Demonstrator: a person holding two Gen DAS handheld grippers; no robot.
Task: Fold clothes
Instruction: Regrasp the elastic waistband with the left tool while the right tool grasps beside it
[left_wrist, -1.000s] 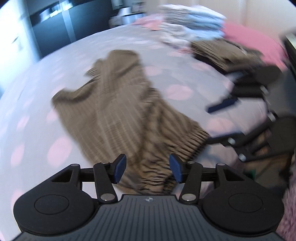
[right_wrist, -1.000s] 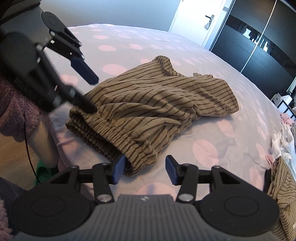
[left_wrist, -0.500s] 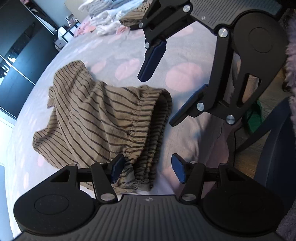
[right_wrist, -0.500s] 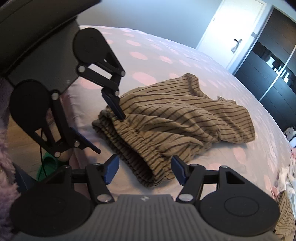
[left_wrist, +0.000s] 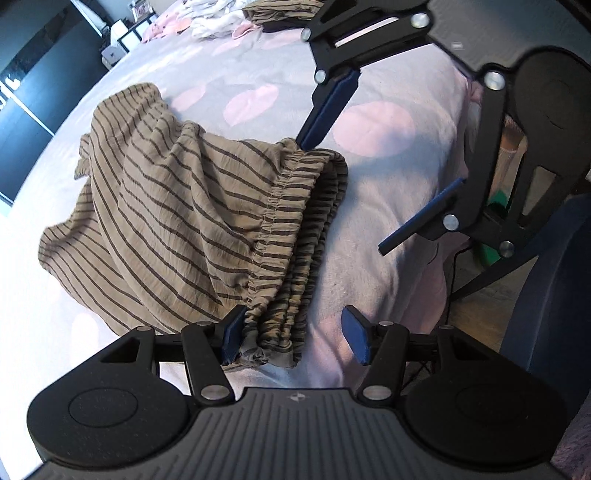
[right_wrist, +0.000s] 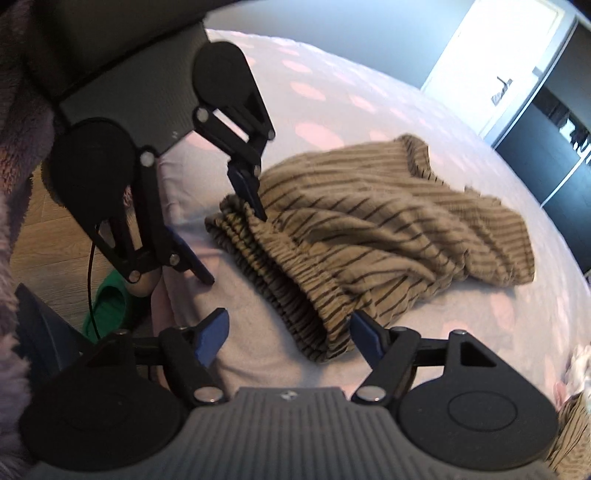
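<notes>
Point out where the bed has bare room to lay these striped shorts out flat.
Bare bedspread lies between the striped shorts waistband and the bed edge, and beyond the shorts up to the clothes pile. It is crowded at the waistband, where the left hand-held gripper and right hand-held gripper both sit open.

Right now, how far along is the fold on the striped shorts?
Done: folded clothes stacked at the bed's far end. In hand: both open tongs, left and right, straddle the waistband ends of the striped shorts; nothing gripped. Left: grip, flatten, fold.
</notes>
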